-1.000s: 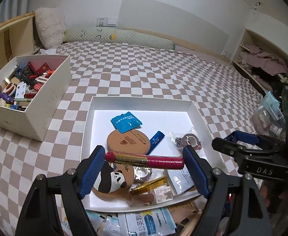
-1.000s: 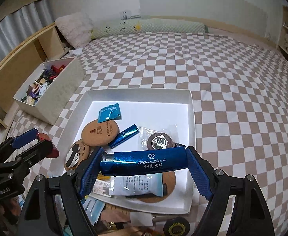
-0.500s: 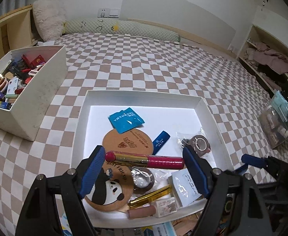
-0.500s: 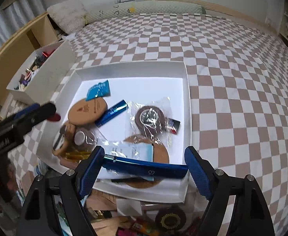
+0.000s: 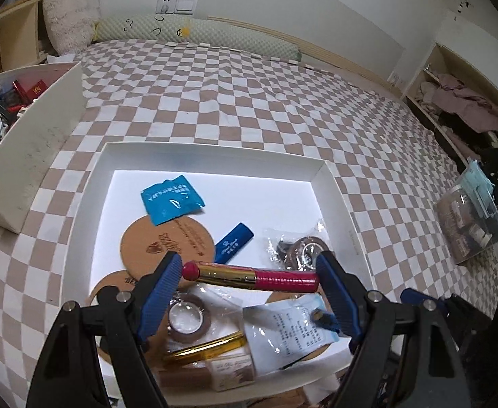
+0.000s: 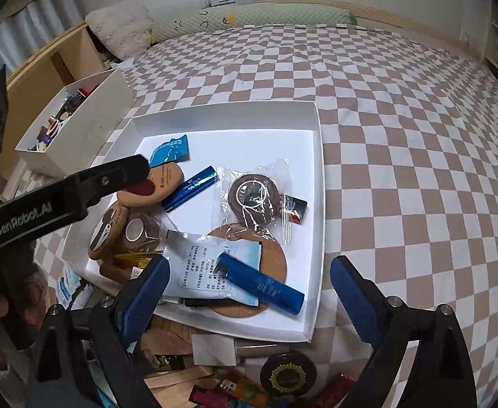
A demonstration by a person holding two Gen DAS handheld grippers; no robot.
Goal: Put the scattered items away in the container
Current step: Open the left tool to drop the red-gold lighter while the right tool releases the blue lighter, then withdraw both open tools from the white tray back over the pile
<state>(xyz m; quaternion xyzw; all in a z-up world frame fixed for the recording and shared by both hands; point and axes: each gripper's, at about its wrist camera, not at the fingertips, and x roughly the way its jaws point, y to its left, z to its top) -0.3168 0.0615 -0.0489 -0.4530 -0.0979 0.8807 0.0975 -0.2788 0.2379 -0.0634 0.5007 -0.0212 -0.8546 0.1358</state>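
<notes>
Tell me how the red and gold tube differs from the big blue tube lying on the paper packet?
The red-and-gold tube is clamped end to end in the left gripper, held above the white tray; the big blue tube lies loose inside the tray, below the open right gripper. The red-and-gold tube is two-toned with a rounded red tip; the blue tube is one colour with pale lettering. Both are slim cylinders.

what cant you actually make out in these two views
- Loose pile before the white tray: right wrist view, cut by the bottom edge and hidden behind the right gripper.
- Side box contents: cut by the left edge in the left wrist view, too small in the other.
- Tray's near left corner: left wrist view, hidden by the left gripper holding the red-and-gold tube.
- Sachet print: too small.
</notes>
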